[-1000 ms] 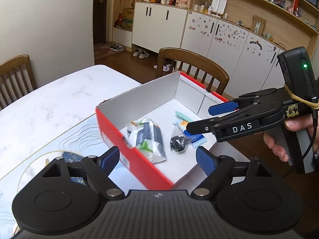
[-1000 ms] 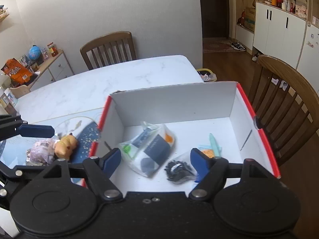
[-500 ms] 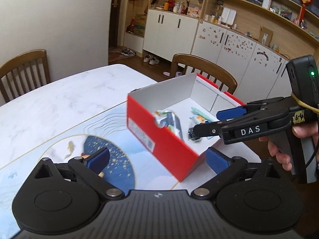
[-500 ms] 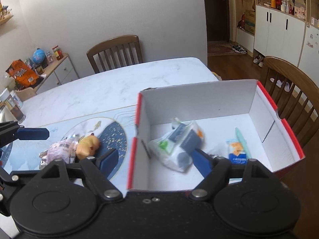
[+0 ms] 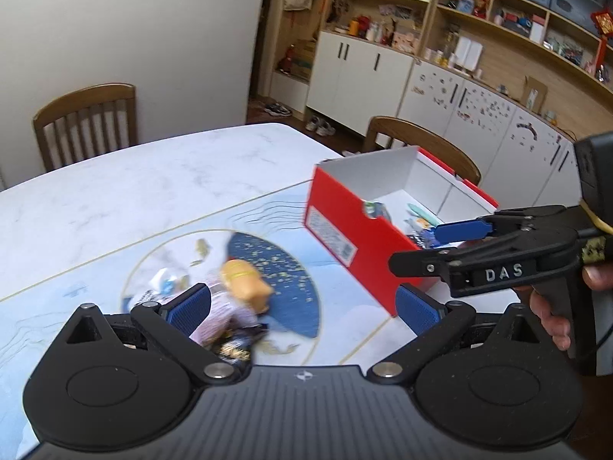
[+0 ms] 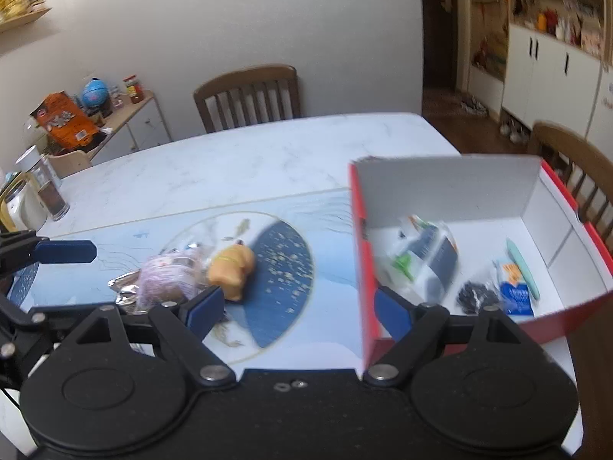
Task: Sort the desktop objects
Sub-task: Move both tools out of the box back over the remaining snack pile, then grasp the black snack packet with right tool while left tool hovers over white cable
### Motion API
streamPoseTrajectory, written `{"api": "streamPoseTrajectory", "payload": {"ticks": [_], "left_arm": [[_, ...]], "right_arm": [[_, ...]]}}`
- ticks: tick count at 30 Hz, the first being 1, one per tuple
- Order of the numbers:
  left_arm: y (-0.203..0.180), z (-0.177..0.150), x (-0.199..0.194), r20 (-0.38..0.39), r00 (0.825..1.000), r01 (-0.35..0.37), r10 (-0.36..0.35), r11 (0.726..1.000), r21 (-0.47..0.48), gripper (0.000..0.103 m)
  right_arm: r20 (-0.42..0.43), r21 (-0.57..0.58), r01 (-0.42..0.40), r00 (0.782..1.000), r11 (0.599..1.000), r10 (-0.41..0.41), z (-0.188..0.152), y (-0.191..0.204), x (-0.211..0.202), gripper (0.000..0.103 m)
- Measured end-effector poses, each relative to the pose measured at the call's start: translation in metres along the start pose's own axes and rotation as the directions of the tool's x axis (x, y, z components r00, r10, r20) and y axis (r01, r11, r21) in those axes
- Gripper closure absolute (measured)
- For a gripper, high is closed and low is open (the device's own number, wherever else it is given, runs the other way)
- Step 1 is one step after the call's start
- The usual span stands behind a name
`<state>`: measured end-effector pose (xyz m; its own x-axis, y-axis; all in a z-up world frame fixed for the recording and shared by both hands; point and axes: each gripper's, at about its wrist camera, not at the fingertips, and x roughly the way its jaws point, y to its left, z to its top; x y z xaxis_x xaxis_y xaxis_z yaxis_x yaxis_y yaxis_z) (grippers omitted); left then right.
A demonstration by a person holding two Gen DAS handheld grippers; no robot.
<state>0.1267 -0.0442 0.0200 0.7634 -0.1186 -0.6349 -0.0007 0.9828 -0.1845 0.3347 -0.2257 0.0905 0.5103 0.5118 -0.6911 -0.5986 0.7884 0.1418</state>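
Meanwhile, the left gripper (image 5: pixel 302 304) hung over the near part of the desk (image 5: pixel 115 199) with its jaws spread wide and nothing between them, while the right gripper (image 6: pixel 297 308) was opening its jaws, likewise empty. The red box (image 6: pixel 362 253) sat at the desk's right edge, already holding a wrapped packet (image 6: pixel 425 257), a dark bundle (image 6: pixel 475 297), a blue sachet (image 6: pixel 515 293) and a pale green pen (image 6: pixel 521 268). Still unsorted on the blue mat (image 6: pixel 287 276), near its middle, lay an orange toy (image 6: pixel 231 268) touching a pink-striped pouch (image 6: pixel 168 283), with a foil wrapper (image 6: pixel 124 287) just beside. The pile looked awkward: because the pieces touched, closing on one would likely drag or tip its neighbour. The two grippers worked near each other, so they might collide. The blur left the wrapper's exact shape unclear.
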Motion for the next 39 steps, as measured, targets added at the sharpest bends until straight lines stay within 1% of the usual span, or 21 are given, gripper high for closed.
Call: {"api": "streamPoseTrajectory", "payload": {"ticks": [2,4,9,15,19,22,24,27,30,33,39], "left_arm": [[0.008,-0.004,-0.005,0.005,1.000,-0.012,0.012,1.000,-0.009,0.000],[0.016,-0.008,-0.010,0.005,1.000,-0.019,0.019,1.000,-0.015,0.000],[0.037,-0.020,-0.019,0.006,0.999,-0.043,0.043,0.998,-0.040,0.000],[0.065,-0.039,-0.027,-0.002,0.997,-0.072,0.072,0.994,-0.079,0.000],[0.083,-0.052,-0.032,-0.003,0.996,-0.091,0.091,0.991,-0.097,0.000],[0.093,-0.061,-0.035,-0.005,0.995,-0.101,0.101,0.990,-0.102,0.000],[0.097,-0.064,-0.035,-0.006,0.994,-0.113,0.113,0.989,-0.099,0.000],[0.103,-0.067,-0.033,-0.011,0.992,-0.129,0.128,0.987,-0.094,0.000],[0.110,-0.070,-0.029,-0.017,0.992,-0.127,0.126,0.986,-0.111,0.000],[0.116,-0.075,-0.024,-0.025,0.991,-0.134,0.132,0.985,-0.108,0.000],[0.119,-0.091,-0.008,-0.068,0.993,-0.106,0.101,0.991,-0.079,0.000]], "right_arm": [[0.024,-0.040,0.011,1.000,0.999,-0.010,-0.002,0.015,-0.002,0.015],[0.033,-0.058,-0.003,0.999,0.998,0.005,-0.004,0.026,-0.003,0.012],[0.021,-0.044,-0.023,0.999,0.999,0.024,-0.006,0.049,0.000,0.008],[0.011,-0.060,-0.032,0.999,0.998,0.033,-0.009,0.075,0.007,0.004],[0.001,-0.081,-0.042,0.999,0.996,0.042,-0.009,0.090,0.011,0.003],[-0.003,-0.118,-0.035,0.999,0.992,0.035,-0.007,0.102,0.016,0.003],[-0.009,-0.131,-0.061,0.998,0.990,0.060,-0.005,0.107,0.019,0.003],[-0.023,-0.146,-0.076,0.997,0.986,0.074,-0.002,0.115,0.026,0.004],[-0.032,-0.151,-0.086,0.996,0.985,0.082,0.000,0.122,0.034,0.005],[-0.042,-0.148,-0.085,0.996,0.985,0.080,0.001,0.125,0.043,0.005],[-0.060,-0.146,-0.077,0.996,0.986,0.068,0.001,0.126,0.059,0.007]]}}
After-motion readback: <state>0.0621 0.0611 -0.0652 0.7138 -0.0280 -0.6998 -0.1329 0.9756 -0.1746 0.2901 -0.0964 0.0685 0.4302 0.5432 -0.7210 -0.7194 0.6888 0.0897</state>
